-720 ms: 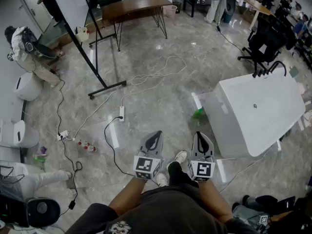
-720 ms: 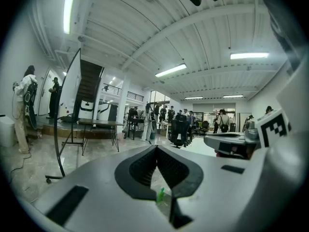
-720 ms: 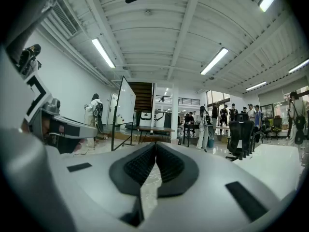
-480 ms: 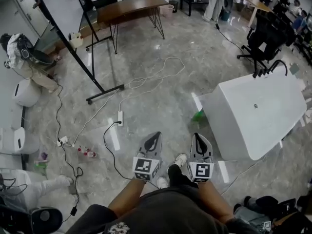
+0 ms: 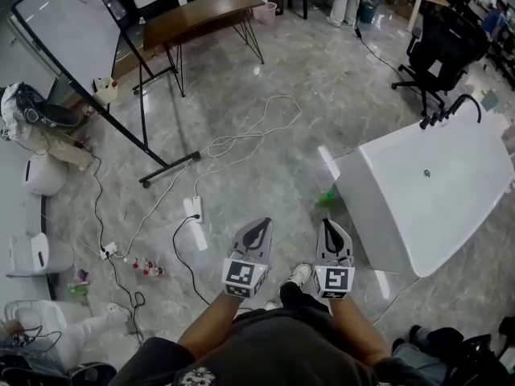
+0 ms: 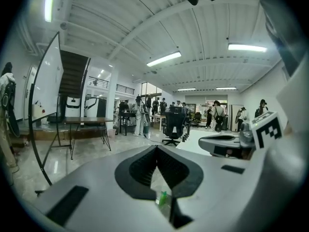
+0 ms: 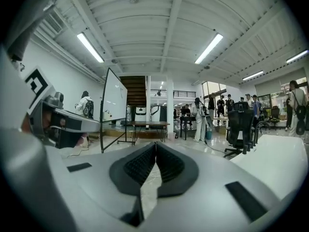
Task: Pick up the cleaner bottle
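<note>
The cleaner bottle (image 5: pixel 326 196) is small and green and stands on the marble floor by the near-left corner of the white bathtub (image 5: pixel 434 191). In the head view my left gripper (image 5: pixel 256 226) and right gripper (image 5: pixel 332 226) are held side by side at waist height, well short of the bottle, both shut with nothing between the jaws. The left gripper view shows its jaws (image 6: pixel 156 150) closed, and the green bottle (image 6: pixel 163 197) shows small through the gap below them. My right gripper (image 7: pixel 155 145) is closed too; the bottle is not seen there.
White cables and a power strip (image 5: pixel 193 209) lie on the floor ahead to the left. A whiteboard stand (image 5: pixel 153 147) and a wooden table (image 5: pixel 201 10) are farther back, an office chair (image 5: pixel 434 55) at the far right. Small bottles (image 5: pixel 145 268) lie at the left. People stand in the background.
The head view has drifted: the floor, bathtub and bottle slid slightly down and the whiteboard came further into view. Both grippers keep their place, shut.
</note>
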### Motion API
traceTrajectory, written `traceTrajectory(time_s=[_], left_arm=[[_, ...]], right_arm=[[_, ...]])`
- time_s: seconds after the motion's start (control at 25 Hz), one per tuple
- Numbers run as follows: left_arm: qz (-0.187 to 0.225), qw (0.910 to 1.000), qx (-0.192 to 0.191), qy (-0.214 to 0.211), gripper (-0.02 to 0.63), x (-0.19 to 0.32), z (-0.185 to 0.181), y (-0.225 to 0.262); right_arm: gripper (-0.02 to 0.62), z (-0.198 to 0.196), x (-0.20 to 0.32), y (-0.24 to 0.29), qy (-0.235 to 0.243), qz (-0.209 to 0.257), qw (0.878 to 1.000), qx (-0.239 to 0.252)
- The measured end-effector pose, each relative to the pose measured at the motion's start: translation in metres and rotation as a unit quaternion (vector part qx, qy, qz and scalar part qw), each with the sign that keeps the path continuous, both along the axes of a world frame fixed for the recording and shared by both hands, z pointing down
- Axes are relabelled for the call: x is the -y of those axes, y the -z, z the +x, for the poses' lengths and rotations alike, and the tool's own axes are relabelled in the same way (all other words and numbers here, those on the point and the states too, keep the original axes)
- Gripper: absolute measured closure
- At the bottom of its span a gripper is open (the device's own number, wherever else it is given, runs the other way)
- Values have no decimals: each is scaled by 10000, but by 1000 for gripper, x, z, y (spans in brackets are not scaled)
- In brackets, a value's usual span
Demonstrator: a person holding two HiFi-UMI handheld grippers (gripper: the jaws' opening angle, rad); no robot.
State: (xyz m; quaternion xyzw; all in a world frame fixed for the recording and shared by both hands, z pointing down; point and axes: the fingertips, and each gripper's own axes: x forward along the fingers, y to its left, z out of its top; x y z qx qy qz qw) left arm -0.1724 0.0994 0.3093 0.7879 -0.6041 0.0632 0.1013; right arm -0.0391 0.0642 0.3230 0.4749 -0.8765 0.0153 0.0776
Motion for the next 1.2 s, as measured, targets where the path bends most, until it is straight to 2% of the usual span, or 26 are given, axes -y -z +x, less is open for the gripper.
traceTrajectory(time_s=[0.32,0.64,0.96,1.2], left_arm=[[-158,9994,101,-283,600,75,16,-9],[-139,9951,187,-963,600,137,32,-33],[-231,9842,198,-1743,599,193,47,-70],[-365,9749,326,-2173,598,228,80,-137]], right_arm=[[577,18,68,-2,-315,-57,9995,75],[577,29,112,-17,-993,-163,9949,58],[577,37,148,-34,-1646,-230,9860,-99],[577,71,167,-94,-2073,-379,9775,-124]])
